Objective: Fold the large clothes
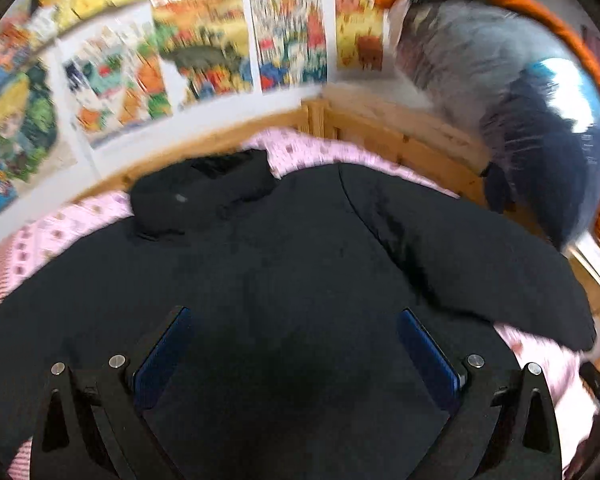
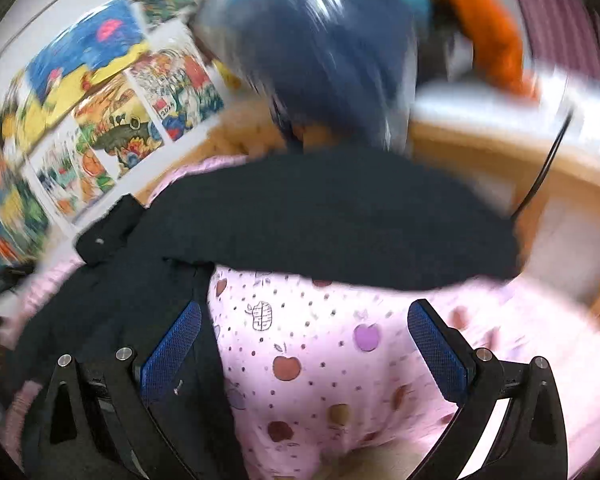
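Both your left gripper point(image 1: 296, 356) and right gripper point(image 2: 304, 348) hang spread and empty over the bulky black padded jacket point(image 1: 260, 260); its thick sleeve point(image 2: 340, 220) could slip a shallow pinch.

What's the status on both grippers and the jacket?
Left gripper open over the jacket, empty. Right gripper open, empty, over the pink sheet beside the sleeve. Jacket spread flat, unfolded. Nothing in the way.
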The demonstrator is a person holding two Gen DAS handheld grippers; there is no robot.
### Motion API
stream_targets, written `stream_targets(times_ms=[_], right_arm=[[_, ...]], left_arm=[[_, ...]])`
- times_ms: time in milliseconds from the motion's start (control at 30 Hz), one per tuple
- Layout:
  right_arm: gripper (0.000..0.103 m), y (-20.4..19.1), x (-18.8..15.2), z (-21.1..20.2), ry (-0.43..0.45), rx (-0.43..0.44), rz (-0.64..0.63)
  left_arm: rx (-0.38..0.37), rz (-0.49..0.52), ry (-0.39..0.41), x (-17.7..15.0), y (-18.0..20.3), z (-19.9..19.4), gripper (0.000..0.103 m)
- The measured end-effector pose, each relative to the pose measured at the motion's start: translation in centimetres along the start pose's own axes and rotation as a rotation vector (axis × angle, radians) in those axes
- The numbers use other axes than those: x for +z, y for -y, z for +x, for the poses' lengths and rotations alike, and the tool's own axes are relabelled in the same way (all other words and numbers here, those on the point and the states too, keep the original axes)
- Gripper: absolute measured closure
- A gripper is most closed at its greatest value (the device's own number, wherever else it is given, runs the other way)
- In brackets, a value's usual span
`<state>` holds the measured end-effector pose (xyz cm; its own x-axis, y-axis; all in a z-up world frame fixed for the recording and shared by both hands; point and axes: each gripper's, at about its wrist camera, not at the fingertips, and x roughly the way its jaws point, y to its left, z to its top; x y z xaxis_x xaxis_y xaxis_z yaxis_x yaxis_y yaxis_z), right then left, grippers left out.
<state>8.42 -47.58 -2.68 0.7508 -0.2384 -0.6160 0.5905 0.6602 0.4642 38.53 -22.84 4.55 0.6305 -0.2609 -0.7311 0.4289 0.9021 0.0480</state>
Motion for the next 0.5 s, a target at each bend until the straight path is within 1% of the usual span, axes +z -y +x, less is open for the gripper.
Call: stream_targets(times_ms=[33,67,100,167,267,333,367,400,433,467,500], right_arm=[[0.001,0.9,0.3,1.2,-0.015,0.03,0.066],[0.001,1.5,0.3,1.9,-0.021,0.046,0.11],[0.001,2.2,0.5,2.7,-0.025,0.066,0.159],[0.001,3.5,0.7,4.4,-0.015,0.086,0.277],[0.001,4.2,0.4,6.0,0.033,0.087,0.393],[0.002,4.4,0.5,6.6,0.075,0.088,0.424],[0.006,4.2,0.6,6.9,0.096,0.085,0.435],[0.009,4.2,0.3,6.9,0.115,0.085,0.442],[0.021,4.0,0.6,7.3,0.139,0.08,0.457],[0.036,3.9,0.7,7.4,0.154,0.07,0.47],[0.045,4.1,0.7,7.1,0.176,0.058,0.481]], left_arm=[[-0.018,-0.018,-0.027,0.6,0.5,2.0,0.0],[-0.029,-0.027,-0.04,1.0,0.9,3.3,0.0],[-0.034,-0.039,-0.064,1.6,1.4,5.4,0.0],[-0.045,-0.057,-0.093,2.2,2.3,8.9,0.0],[-0.072,-0.071,-0.133,2.4,3.5,12.6,0.0],[-0.101,-0.073,-0.177,1.6,4.4,15.1,0.0],[-0.105,-0.07,-0.194,1.4,4.5,15.9,0.0],[-0.104,-0.06,-0.229,0.7,5.0,17.2,0.0],[-0.097,-0.051,-0.24,0.4,5.1,17.7,0.0],[-0.09,-0.041,-0.246,0.1,5.3,18.3,0.0],[-0.087,-0.035,-0.249,-0.1,5.5,18.5,0.0]])
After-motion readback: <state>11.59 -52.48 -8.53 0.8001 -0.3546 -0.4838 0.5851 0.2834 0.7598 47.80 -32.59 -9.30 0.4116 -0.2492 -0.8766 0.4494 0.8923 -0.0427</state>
